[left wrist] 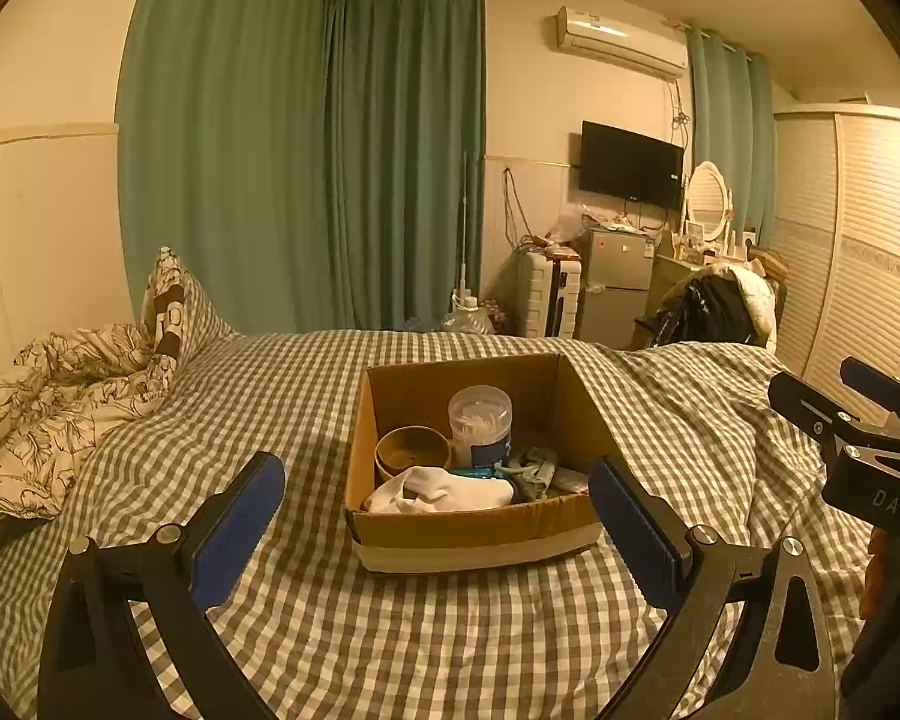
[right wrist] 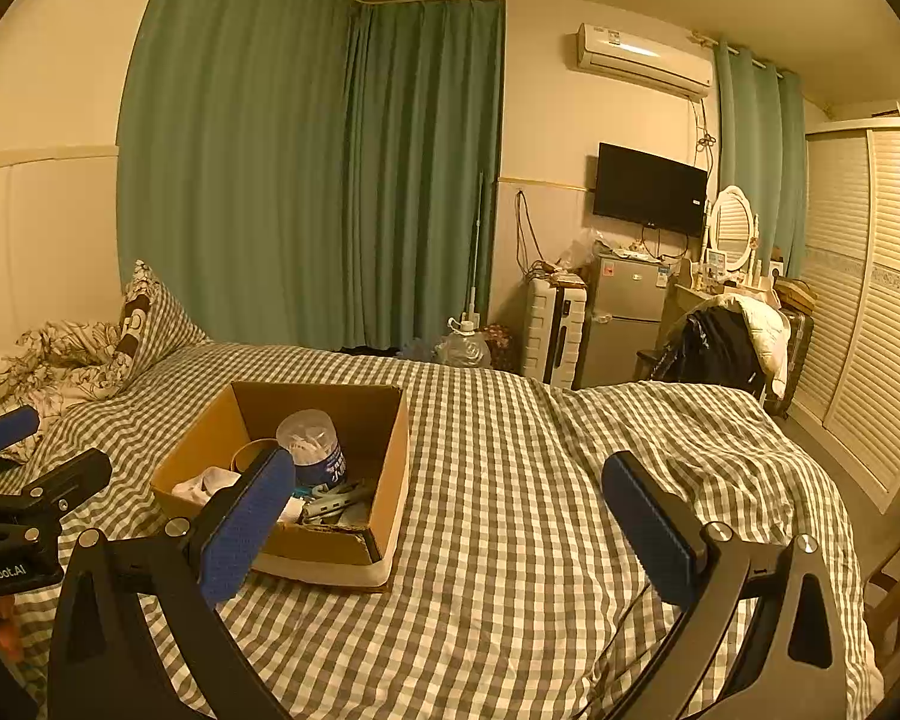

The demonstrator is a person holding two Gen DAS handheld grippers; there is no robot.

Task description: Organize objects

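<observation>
Blue-padded and black-framed, the left gripper (left wrist: 437, 531) hangs with its jaws spread wide and nothing between them, above a bed covered in a grey-and-white checked sheet (left wrist: 450, 630). Nothing stands between it and the open brown cardboard box (left wrist: 474, 525), which lies straight ahead, framed by the two fingers, its near wall just beyond their tips. The right gripper (right wrist: 450, 519) is likewise wide open and empty, over bare sheet; the box sits to its left, partly hidden behind its left finger (right wrist: 246, 525). Inside the box lie a white folded cloth (left wrist: 441, 495) at the front, a round brown bowl (left wrist: 413, 450) behind it, an upright clear plastic jar with a blue label (left wrist: 480, 426), and a pale green tangle (left wrist: 531, 468) at the right. A floral crumpled quilt (left wrist: 48, 408) lies well to the left.
</observation>
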